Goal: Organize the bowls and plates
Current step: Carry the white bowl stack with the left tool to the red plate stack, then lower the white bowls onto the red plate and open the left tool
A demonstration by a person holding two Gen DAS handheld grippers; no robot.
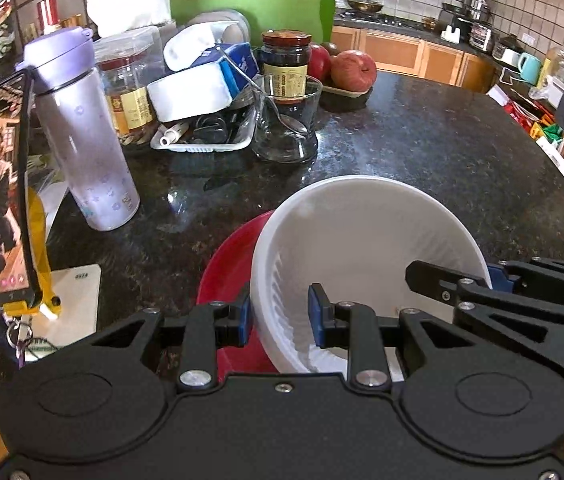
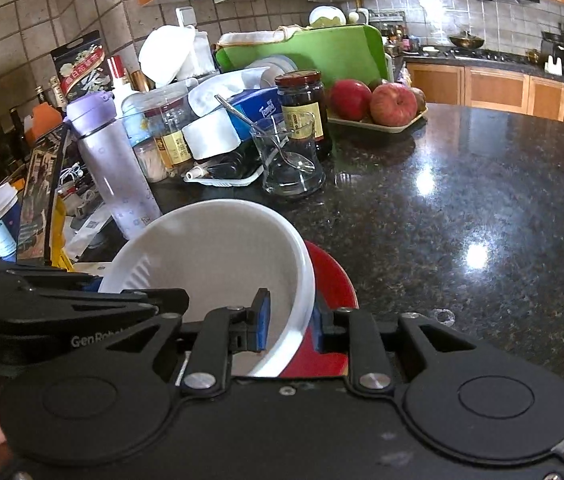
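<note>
White bowl (image 1: 366,236) hides most of the red plate (image 1: 230,264) beneath.

A glossy black granite counter (image 2: 462,200) reflects bright light, backed by grey tiled walls (image 2: 22,20) and orange wooden cabinets (image 2: 494,88).
</note>
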